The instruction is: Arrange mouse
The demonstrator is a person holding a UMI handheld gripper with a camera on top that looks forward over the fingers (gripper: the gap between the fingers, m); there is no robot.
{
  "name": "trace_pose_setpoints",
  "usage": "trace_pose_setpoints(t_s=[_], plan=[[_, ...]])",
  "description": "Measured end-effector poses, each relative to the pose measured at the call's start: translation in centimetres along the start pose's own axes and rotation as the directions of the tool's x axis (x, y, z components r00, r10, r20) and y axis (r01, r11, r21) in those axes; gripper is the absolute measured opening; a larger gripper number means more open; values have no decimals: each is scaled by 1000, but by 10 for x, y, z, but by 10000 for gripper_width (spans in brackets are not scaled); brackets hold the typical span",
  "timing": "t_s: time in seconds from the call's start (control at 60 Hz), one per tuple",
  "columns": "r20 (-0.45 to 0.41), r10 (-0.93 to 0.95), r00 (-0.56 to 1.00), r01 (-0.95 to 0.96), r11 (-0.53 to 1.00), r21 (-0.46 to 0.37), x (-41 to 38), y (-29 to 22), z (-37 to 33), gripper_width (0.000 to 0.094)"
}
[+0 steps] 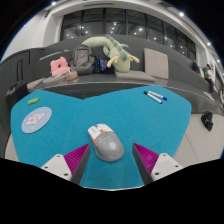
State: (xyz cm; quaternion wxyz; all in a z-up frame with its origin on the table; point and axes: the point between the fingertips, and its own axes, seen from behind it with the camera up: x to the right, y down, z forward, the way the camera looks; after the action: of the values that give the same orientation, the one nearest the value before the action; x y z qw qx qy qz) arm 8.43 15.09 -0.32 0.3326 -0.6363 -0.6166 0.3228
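Observation:
A grey computer mouse (105,143) with an orange mark near its far end lies on the teal desk mat (150,120). It sits just ahead of my fingers and partly between their tips, with a gap at each side. My gripper (111,158) is open, its magenta pads (146,157) spread wide on either side of the mouse. Nothing is held.
A round white coaster (37,119) lies on the mat to the left. A pen (155,97) rests at the mat's far right. Beyond the mat are a pink object (61,67), a grey bag (82,59) and a green plush toy (110,48).

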Motion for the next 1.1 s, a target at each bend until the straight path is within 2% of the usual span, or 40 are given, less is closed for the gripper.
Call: trace_pose_setpoints(t_s=[0.217, 0.567, 0.6, 0.667, 0.75, 0.817, 0.9, 1.1], plan=[[-16, 24, 1000, -25, 998, -61, 1, -6, 44, 857], [-43, 34, 999, -37, 996, -84, 7, -16, 67, 850], [-41, 27, 999, -31, 996, -86, 5, -16, 67, 824], [4, 30, 1000, -30, 995, -91, -7, -15, 68, 484], [-21, -16, 1000, 14, 996, -89, -5, -16, 66, 394], [-30, -10, 1000, 7, 996, -91, -7, -19, 60, 367], [10, 18, 1000, -17, 997, -69, -23, -34, 45, 347], [101, 5, 995, -11, 998, 58, -106, -123, -5, 345]])
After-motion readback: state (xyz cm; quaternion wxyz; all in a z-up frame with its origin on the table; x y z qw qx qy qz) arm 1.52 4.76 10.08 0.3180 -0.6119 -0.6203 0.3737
